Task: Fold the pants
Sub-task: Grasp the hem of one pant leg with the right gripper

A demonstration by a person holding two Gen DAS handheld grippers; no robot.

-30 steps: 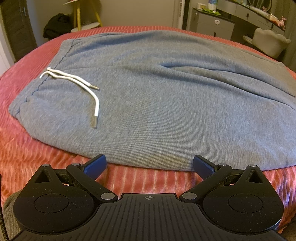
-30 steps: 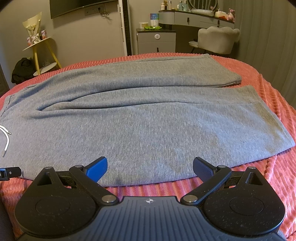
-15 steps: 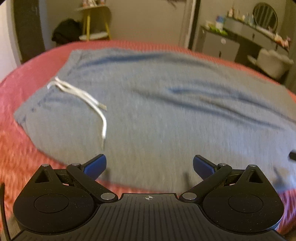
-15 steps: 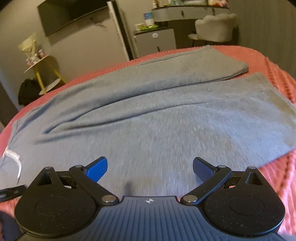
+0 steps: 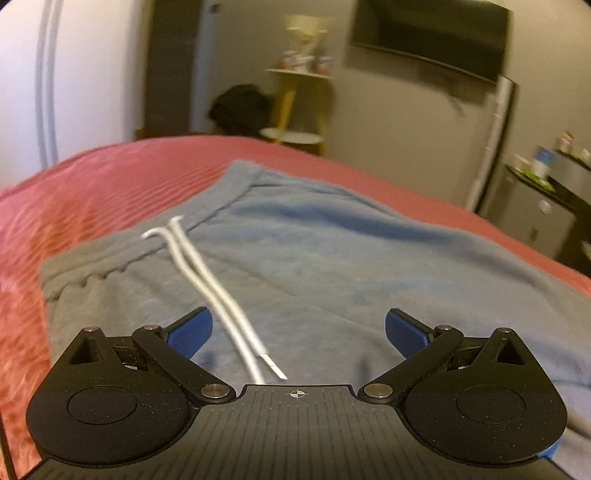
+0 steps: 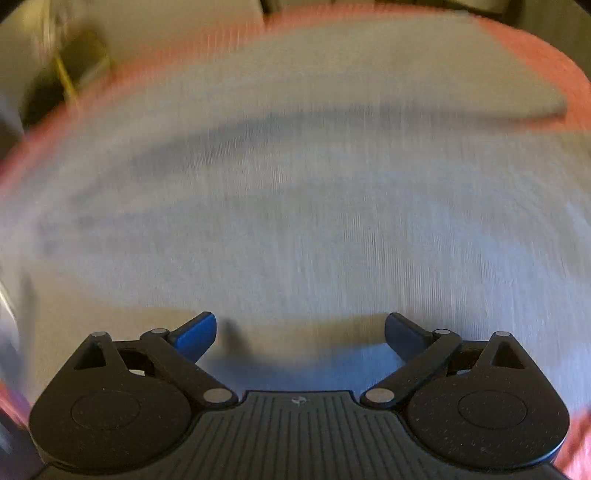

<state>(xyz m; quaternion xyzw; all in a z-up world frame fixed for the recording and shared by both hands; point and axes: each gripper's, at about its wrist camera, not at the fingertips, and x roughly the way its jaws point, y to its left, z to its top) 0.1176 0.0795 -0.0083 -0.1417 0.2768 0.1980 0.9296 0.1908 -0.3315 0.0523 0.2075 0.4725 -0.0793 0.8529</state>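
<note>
Lying flat across a bed with a ribbed red cover [image 5: 110,184], grey pants [image 5: 351,266] fill most of both wrist views. Seen from the left wrist, the left claw [image 5: 298,332] hangs low over the waist end of the pants with its two blue-padded fingers [image 5: 190,334] spread wide and nothing between them. A white drawstring [image 5: 207,284] runs in two strands from the gathered waistband [image 5: 110,269] toward the camera, its tipped ends lying on the cloth between the fingers and just short of the claw's black body. Behind the bed stand a yellow side table [image 5: 295,110], a dark bundle [image 5: 240,107] beside it and a dark screen [image 5: 428,33] on the wall. The right wrist view is heavily blurred: the right claw [image 6: 300,332] is likewise spread wide and empty, poised over the broad grey cloth [image 6: 314,206], with one pant leg's hem [image 6: 532,107] showing near the far right edge of the red bed cover [image 6: 554,62].
</note>
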